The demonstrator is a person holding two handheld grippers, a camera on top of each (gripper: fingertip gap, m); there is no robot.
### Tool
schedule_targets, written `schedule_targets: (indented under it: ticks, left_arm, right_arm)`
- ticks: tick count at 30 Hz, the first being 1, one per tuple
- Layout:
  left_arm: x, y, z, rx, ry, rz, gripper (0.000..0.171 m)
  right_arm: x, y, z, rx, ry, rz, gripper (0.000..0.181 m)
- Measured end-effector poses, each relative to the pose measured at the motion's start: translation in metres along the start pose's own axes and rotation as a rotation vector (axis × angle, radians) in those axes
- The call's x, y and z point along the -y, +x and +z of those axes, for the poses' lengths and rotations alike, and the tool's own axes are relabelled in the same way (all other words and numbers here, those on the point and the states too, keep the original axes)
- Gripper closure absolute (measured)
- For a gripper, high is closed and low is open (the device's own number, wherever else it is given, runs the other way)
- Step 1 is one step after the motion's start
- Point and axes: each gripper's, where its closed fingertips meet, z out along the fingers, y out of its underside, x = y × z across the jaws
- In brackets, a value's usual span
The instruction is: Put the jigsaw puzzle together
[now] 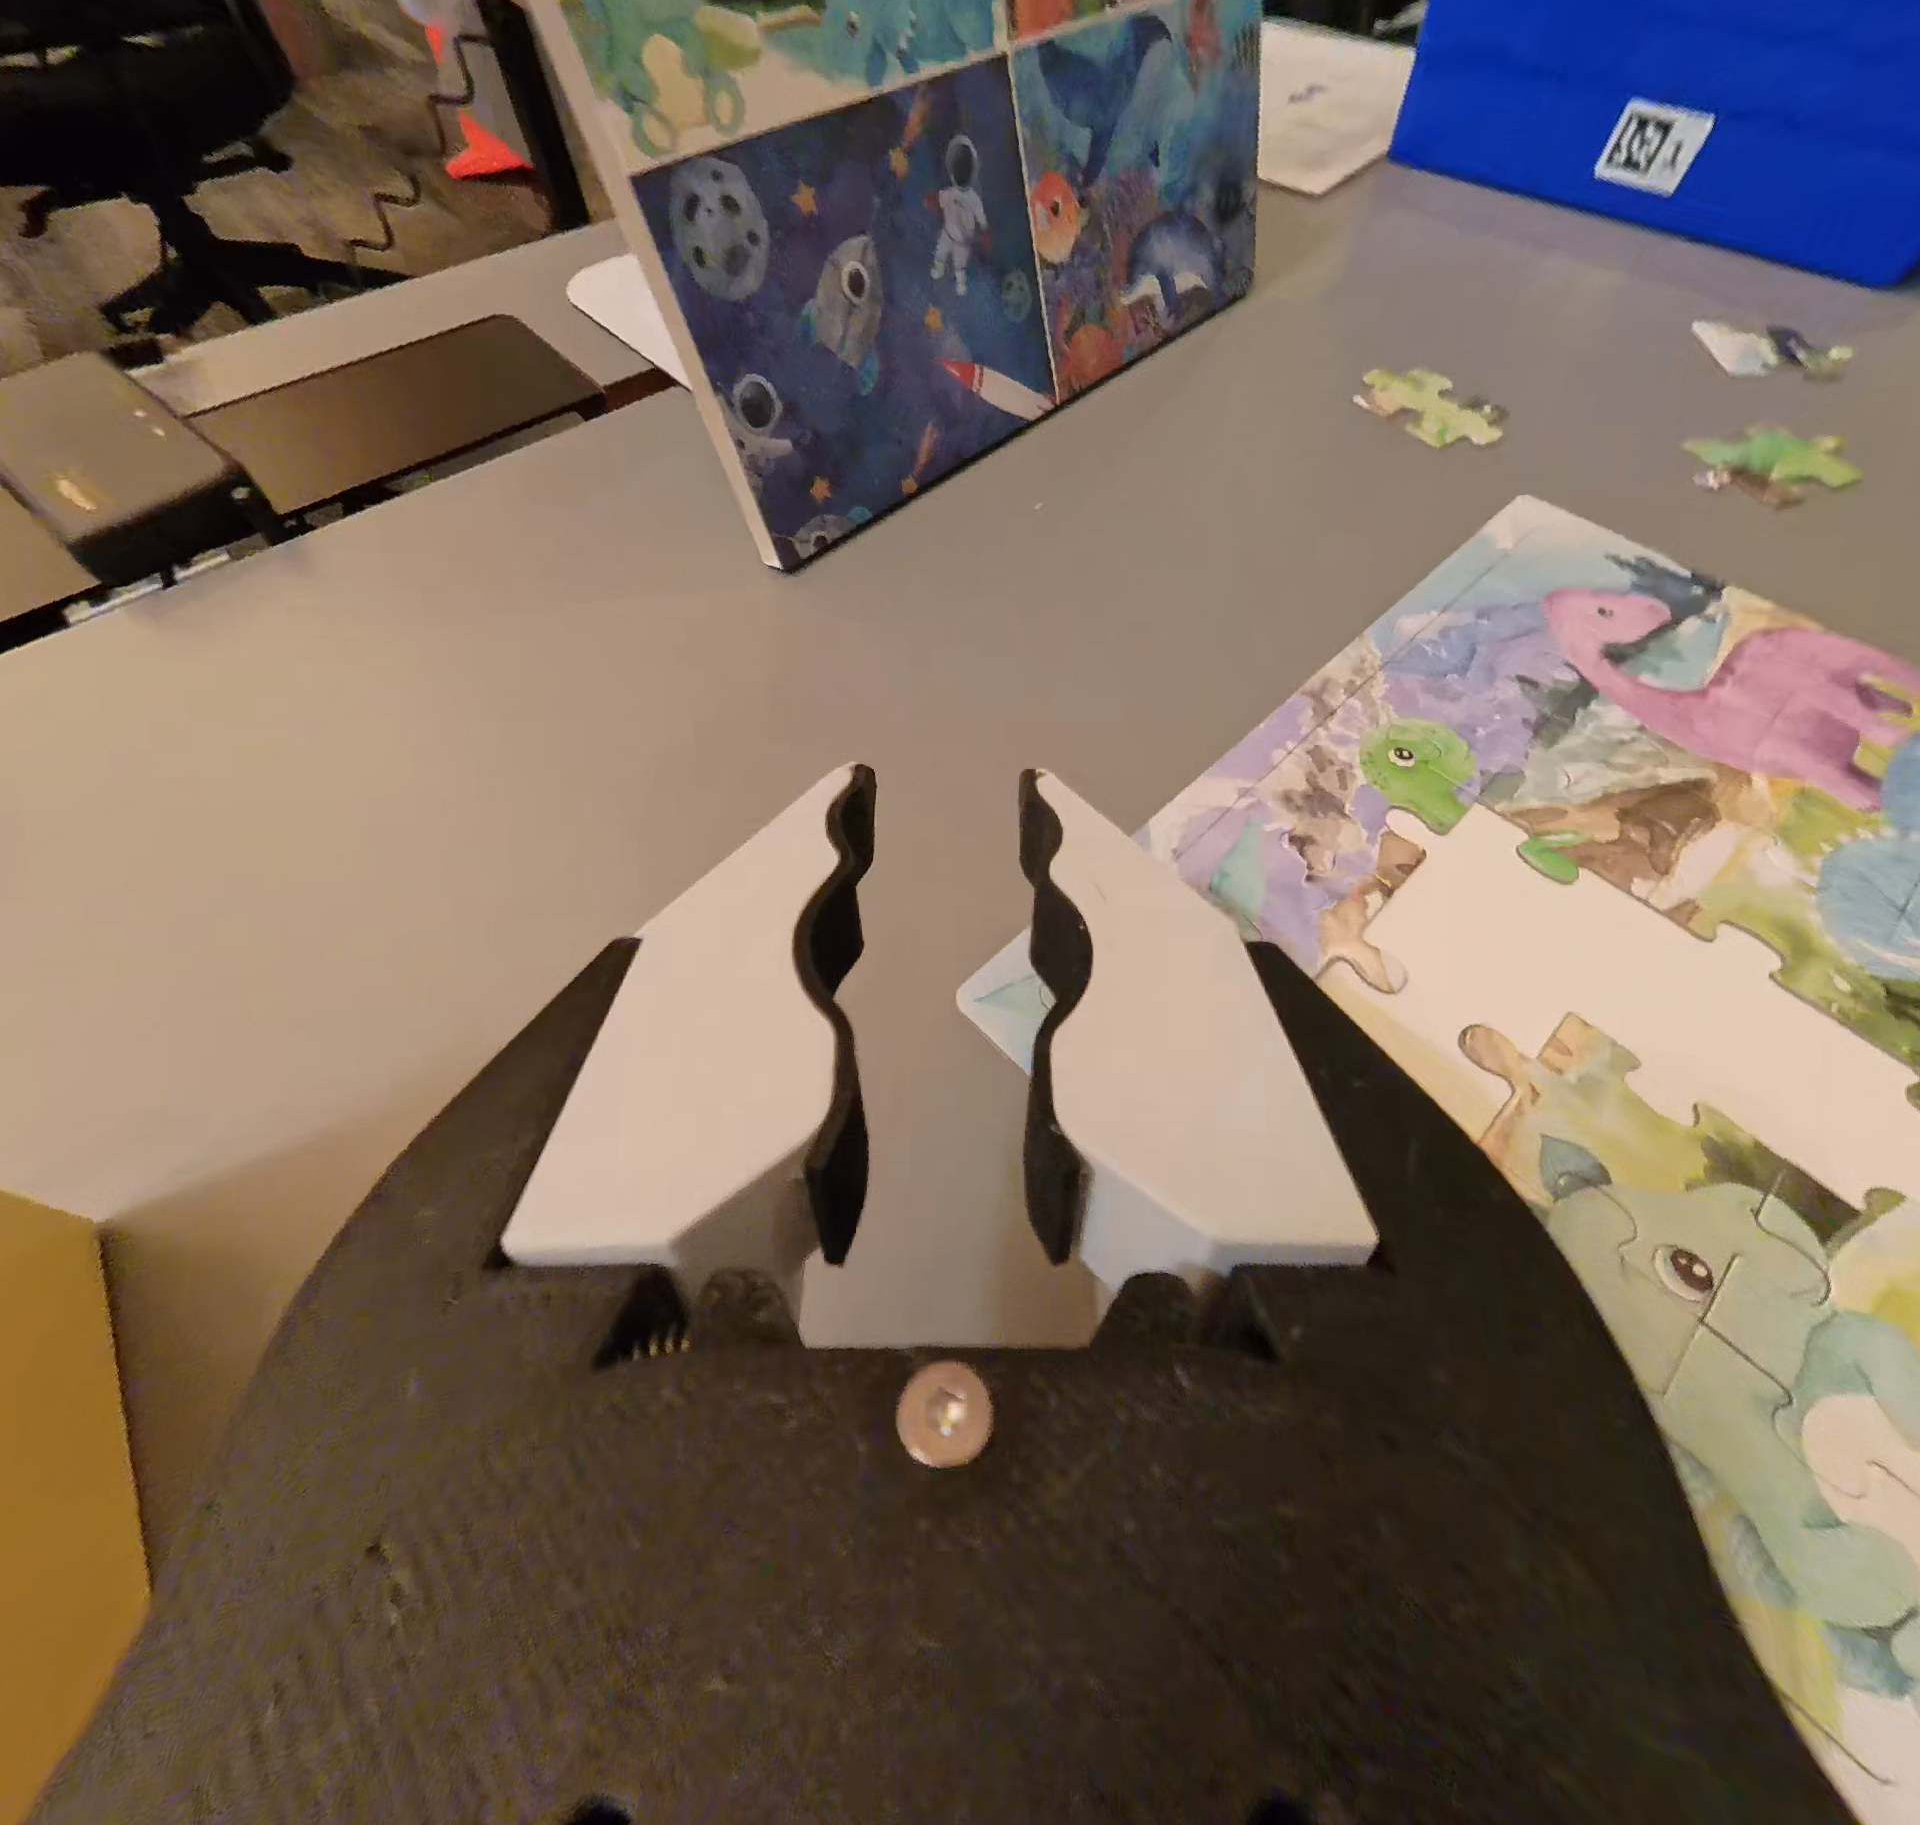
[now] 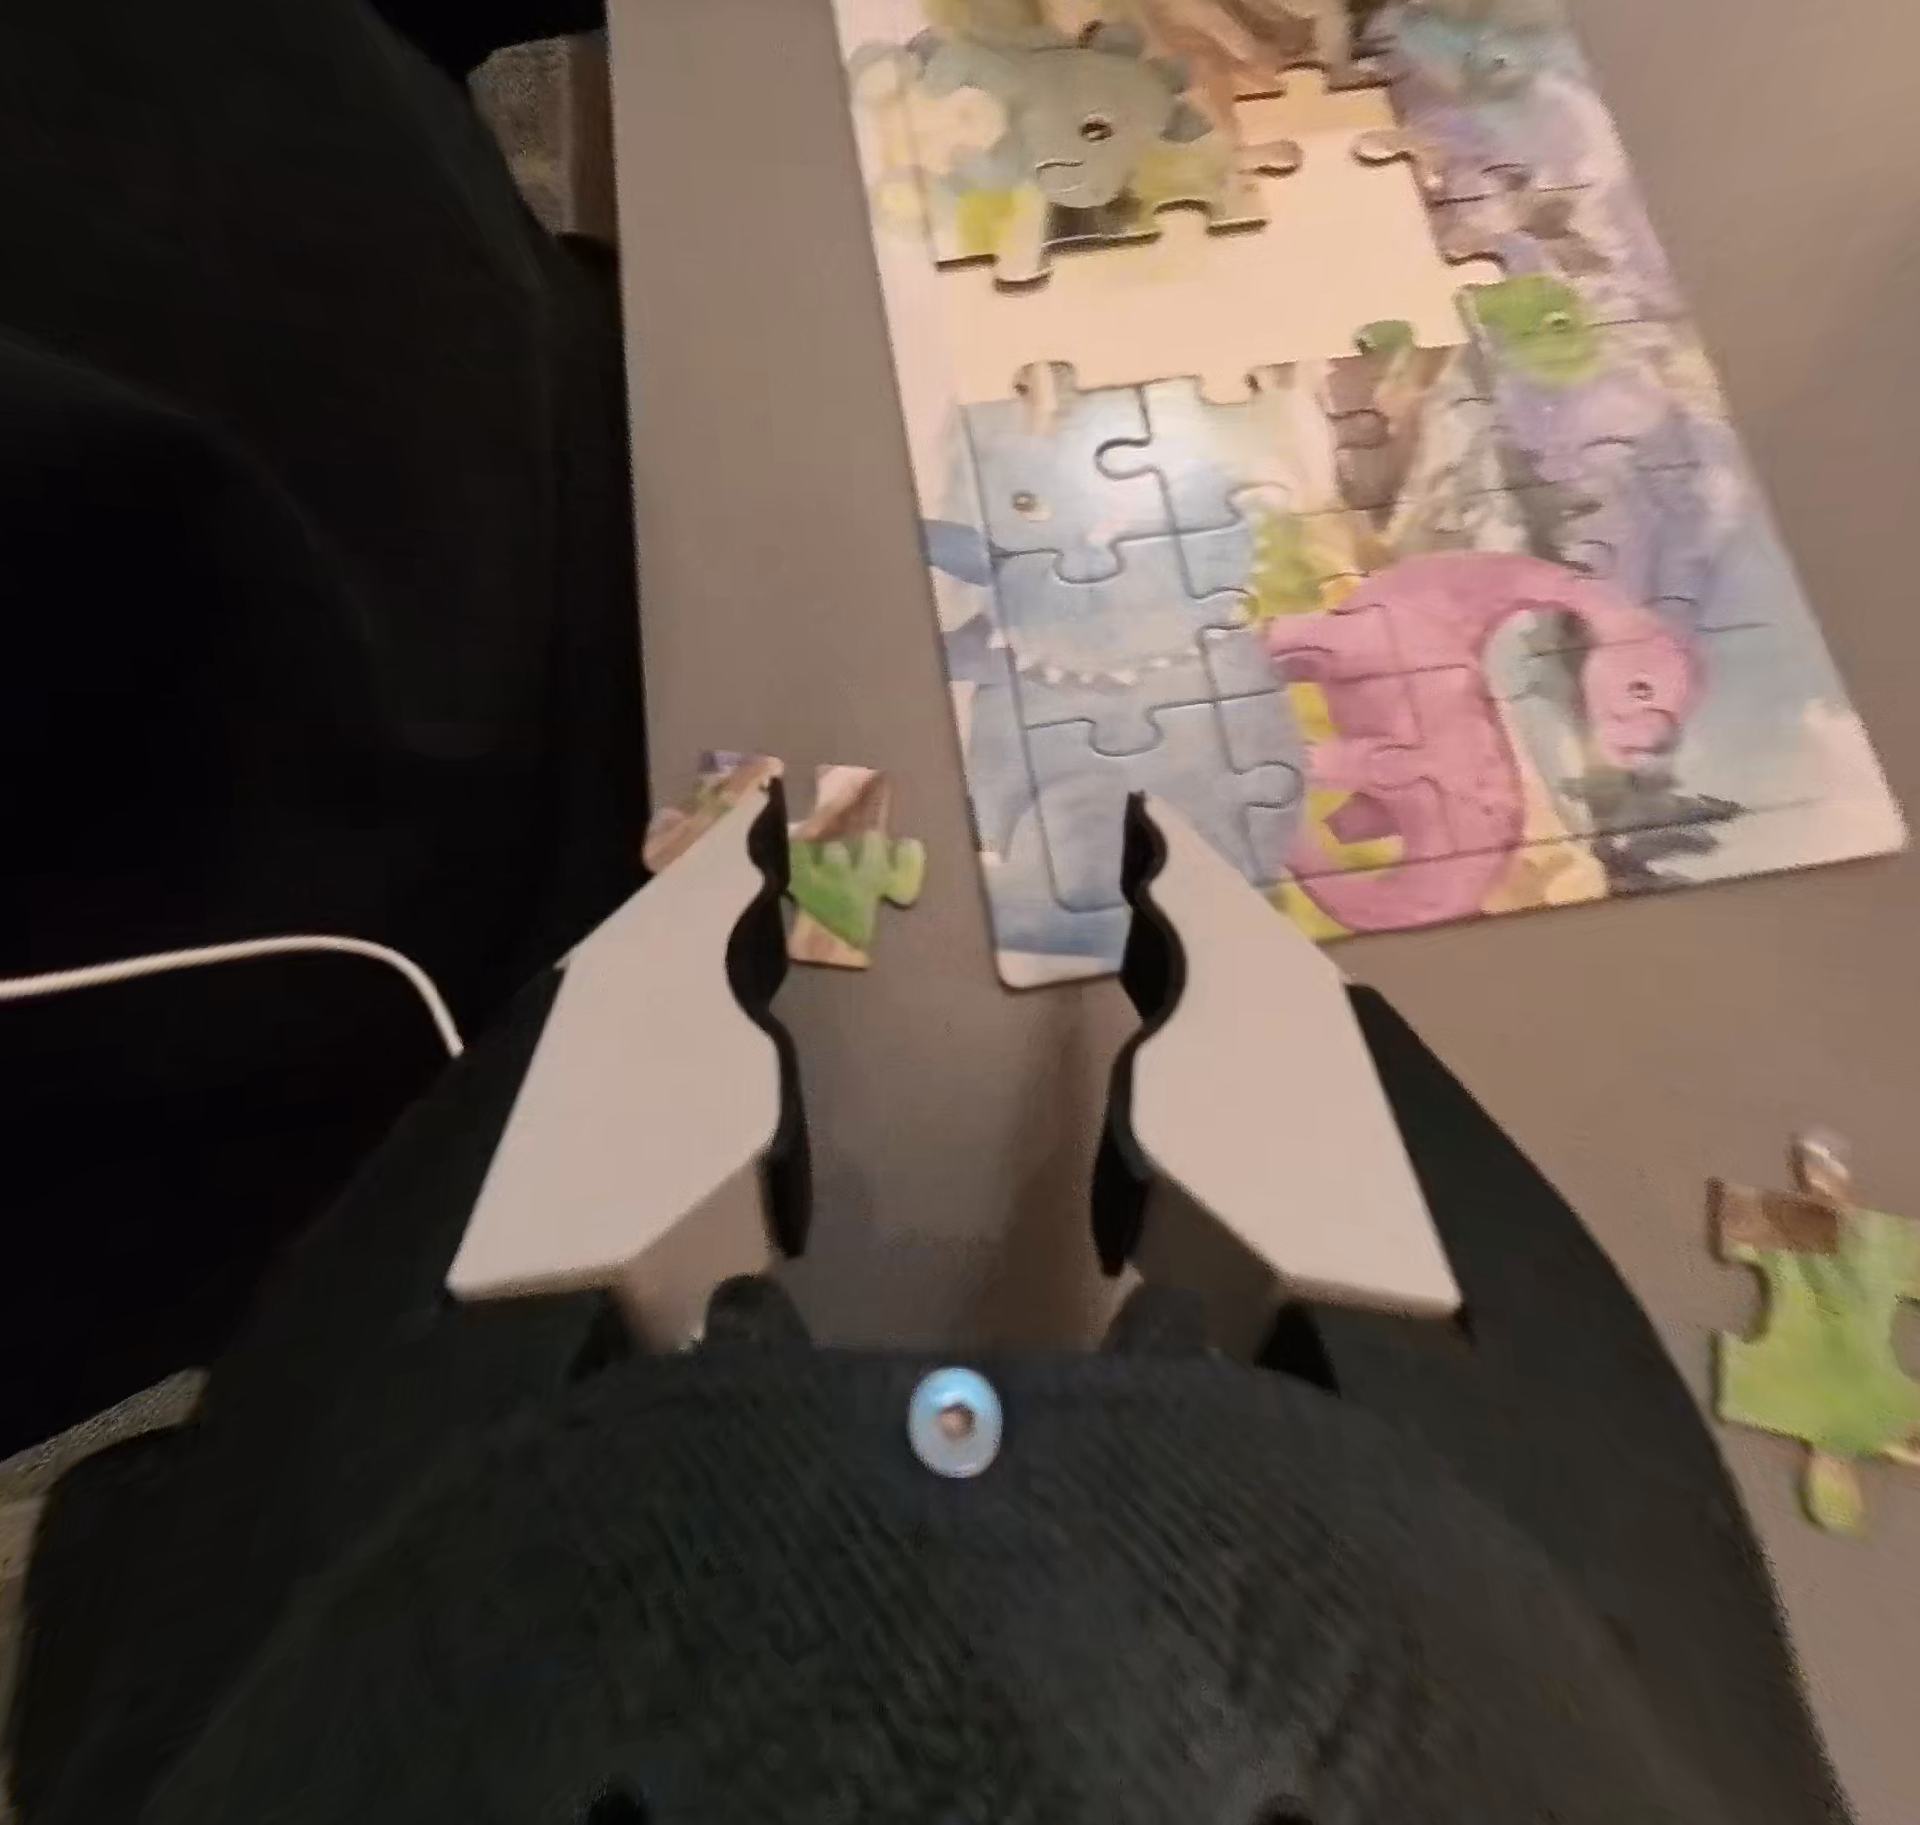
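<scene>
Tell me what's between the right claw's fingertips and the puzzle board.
Nothing: in the right wrist view, only bare grey table lies between the right claw and puzzle board.

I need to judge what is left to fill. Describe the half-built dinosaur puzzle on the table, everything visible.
The dinosaur puzzle lies flat on the grey table, a rectangular cardboard-looking sheet of interlocked pieces on a pale backing. Painted pink, blue, green and grey-green dinosaurs show. A pale bare gap runs across its middle, with tabs and notches along its edges. In the right wrist view, loose pieces lie apart from it. Neither gripper touches it.
</scene>
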Motion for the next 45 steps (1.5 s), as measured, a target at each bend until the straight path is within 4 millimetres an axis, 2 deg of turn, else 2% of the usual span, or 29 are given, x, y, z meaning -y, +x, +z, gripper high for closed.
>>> schedule_targets:
  ticks: [4,7,8,13,16,20,24,27,30,35,39,42,45]
  left_arm:
    - [0.001,0.019,0.005,-0.079,-0.001,0.030,0.148]
    - [0.006,0.032,0.004,-0.146,0.035,-0.002,0.148]
    - [0.007,0.034,0.003,-0.156,0.045,-0.009,0.149]
    - [-0.003,0.027,0.009,-0.143,0.014,-0.048,0.151]
    - [-0.008,0.022,0.011,-0.149,-0.001,-0.099,0.152]
    - [-0.007,0.013,0.009,-0.145,0.018,-0.181,0.152]
    - [-0.003,0.013,0.007,-0.178,0.046,-0.233,0.152]
    - [-0.004,0.016,0.007,-0.188,0.041,-0.235,0.151]
    - [-0.004,0.018,0.008,-0.185,0.032,-0.212,0.152]
    - [-0.006,0.021,0.009,-0.182,0.019,-0.185,0.152]
    - [-0.006,0.021,0.009,-0.185,0.019,-0.189,0.152]
    - [-0.006,0.021,0.009,-0.188,0.017,-0.197,0.152]
    - [-0.006,0.020,0.009,-0.192,0.016,-0.208,0.151]
  right_arm:
    - [-0.005,-0.035,0.020,0.135,-0.069,0.005,0.119]
    - [-0.015,-0.043,0.023,0.103,-0.104,-0.026,0.125]
    - [-0.017,-0.043,0.022,0.076,-0.115,-0.034,0.131]
    - [-0.035,-0.035,0.013,-0.014,-0.222,-0.038,0.132]
    - [-0.044,-0.034,0.005,-0.008,-0.220,0.041,0.130]
    - [-0.053,-0.029,-0.004,-0.054,-0.202,0.083,0.138]
    - [-0.046,-0.028,0.001,-0.116,-0.177,0.085,0.137]
    - [-0.034,-0.033,0.007,-0.139,-0.152,0.056,0.127]
    - [-0.035,-0.034,0.012,-0.157,-0.193,0.043,0.121]
    - [-0.048,-0.020,-0.003,-0.206,-0.232,0.080,0.129]
    - [-0.064,-0.001,-0.020,-0.278,-0.216,0.174,0.134]
    - [-0.045,-0.010,-0.018,-0.224,-0.091,0.235,0.132]
    - [-0.025,-0.022,-0.005,-0.181,-0.010,0.261,0.127]
